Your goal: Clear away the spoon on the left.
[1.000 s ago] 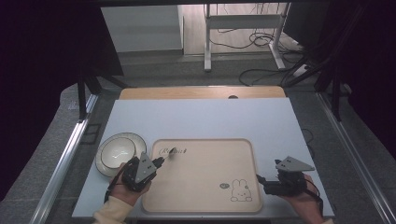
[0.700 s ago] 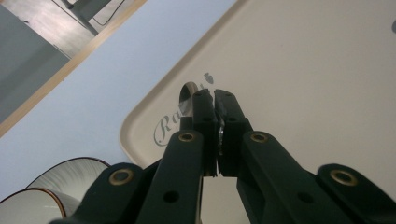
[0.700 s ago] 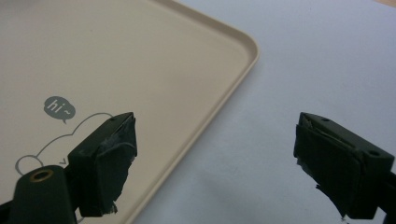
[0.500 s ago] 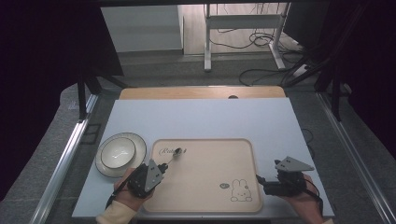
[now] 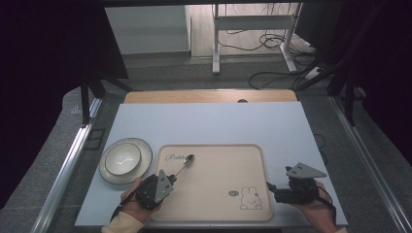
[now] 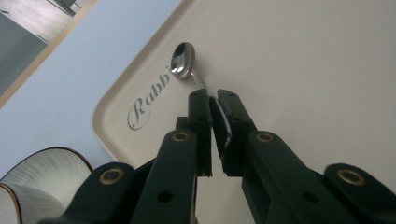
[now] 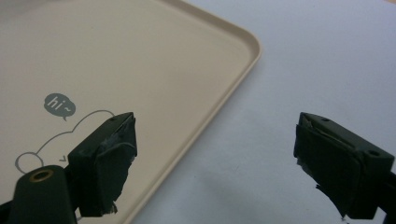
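Spoon point(image 6: 183, 60) handle pinched by left gripper point(image 6: 215, 100), jaws narrow; bowl end rested on tray point(image 5: 214, 194), upper left of high view. Right gripper point(image 7: 215, 158) held wide, idle. Slip risked: thin handle gripped near its end.

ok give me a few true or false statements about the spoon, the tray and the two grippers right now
1. The left gripper has its jaws shut on the spoon handle. True.
2. The spoon's bowl lies inside the white bowl. False: it lies over the tray, by the printed word near the tray's far left corner.
3. The right gripper has its jaws wide open with nothing between them. True.
4. The right gripper is over the middle of the tray. False: it is at the tray's right edge, partly over the table.
5. The white bowl sits on a plate left of the tray. True.
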